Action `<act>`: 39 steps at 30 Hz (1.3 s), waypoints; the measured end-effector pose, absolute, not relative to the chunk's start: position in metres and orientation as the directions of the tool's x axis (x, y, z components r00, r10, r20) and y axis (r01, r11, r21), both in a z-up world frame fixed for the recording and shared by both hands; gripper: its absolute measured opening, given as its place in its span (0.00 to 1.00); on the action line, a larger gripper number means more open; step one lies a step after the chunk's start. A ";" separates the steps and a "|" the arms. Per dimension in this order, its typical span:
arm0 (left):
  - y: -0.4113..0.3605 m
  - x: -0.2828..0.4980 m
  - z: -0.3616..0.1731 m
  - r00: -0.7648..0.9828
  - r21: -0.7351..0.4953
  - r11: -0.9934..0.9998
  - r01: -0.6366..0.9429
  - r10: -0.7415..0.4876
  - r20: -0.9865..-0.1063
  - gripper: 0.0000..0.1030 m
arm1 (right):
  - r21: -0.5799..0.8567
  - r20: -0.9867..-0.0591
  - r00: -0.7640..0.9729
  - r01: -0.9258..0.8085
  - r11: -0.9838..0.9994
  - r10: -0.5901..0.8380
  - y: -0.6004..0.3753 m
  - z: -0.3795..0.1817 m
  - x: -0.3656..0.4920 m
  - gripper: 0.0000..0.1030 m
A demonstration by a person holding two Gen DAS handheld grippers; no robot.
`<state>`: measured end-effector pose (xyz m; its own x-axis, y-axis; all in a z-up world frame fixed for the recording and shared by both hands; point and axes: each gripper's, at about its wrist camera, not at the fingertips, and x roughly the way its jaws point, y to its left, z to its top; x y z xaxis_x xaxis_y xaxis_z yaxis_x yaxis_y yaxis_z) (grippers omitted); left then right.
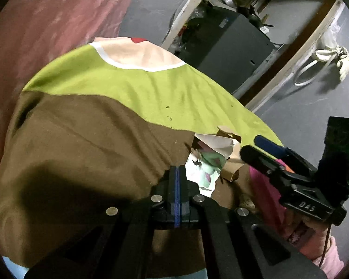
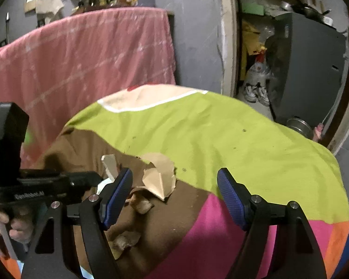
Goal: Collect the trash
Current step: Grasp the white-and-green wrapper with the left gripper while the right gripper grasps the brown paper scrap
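1. Fingers (image 1: 173, 186) of my left gripper (image 1: 178, 169) are clenched flat together, pad against pad, on the near side of the tan cardboard piece (image 2: 160, 181). A printed paper sheet (image 1: 204, 165) lies right against their tips; I cannot tell whether a corner of it is pinched.
2. My right gripper (image 2: 174, 186) stands released, jaws wide, one finger on either side of the tan cardboard piece. Neither pad presses on it, so I judge nothing is gripped there yet.
3. Two crumpled scraps lie nearer to me than the tan cardboard piece: a small scrap (image 2: 140, 204) touching its near edge and a flat scrap (image 2: 125, 241) closer still, by my right gripper's left finger.
4. A pale scrap (image 2: 109, 162) stands just left of the tan cardboard piece, partly hidden.
5. All this trash lies on the bedspread (image 2: 232, 134), whose green part beyond the tan cardboard piece looks bare apart from a few specks.
6. Far behind the tan cardboard piece I see a pink sheet (image 2: 81, 58) and a grey cabinet (image 2: 314, 69), but no bin or bag.
7. My judgement: collection is at an early stage, every piece is still on the bed, and grasping, lifting and disposal remain.
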<state>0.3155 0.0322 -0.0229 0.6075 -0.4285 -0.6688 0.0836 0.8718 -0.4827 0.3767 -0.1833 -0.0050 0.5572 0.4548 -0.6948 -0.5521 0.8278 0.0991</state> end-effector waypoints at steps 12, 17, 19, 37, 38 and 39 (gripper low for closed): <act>0.022 0.313 -0.015 0.604 -0.451 0.882 0.140 -0.437 -0.667 0.00 | 0.159 -0.752 0.452 -0.583 0.796 0.481 -0.174 -0.020 0.390 0.24; 0.013 0.317 -0.012 0.605 -0.431 0.882 0.188 -0.450 -0.657 0.27 | 0.194 -0.723 0.471 -0.564 0.803 0.506 -0.183 -0.016 0.390 0.13; 0.003 0.321 -0.012 0.594 -0.391 0.896 0.210 -0.435 -0.677 0.27 | 0.189 -0.714 0.490 -0.553 0.812 0.500 -0.186 -0.014 0.390 0.13; -0.047 0.366 -0.019 0.547 -0.266 0.916 0.301 -0.394 -0.739 0.40 | 0.239 -0.659 0.557 -0.482 0.843 0.505 -0.232 -0.007 0.384 0.10; -0.047 0.365 -0.020 0.547 -0.259 0.918 0.302 -0.389 -0.741 0.41 | 0.239 -0.659 0.559 -0.480 0.844 0.504 -0.234 -0.007 0.384 0.10; -0.048 0.366 -0.021 0.545 -0.254 0.920 0.300 -0.384 -0.745 0.41 | 0.237 -0.658 0.562 -0.477 0.846 0.501 -0.235 -0.007 0.383 0.10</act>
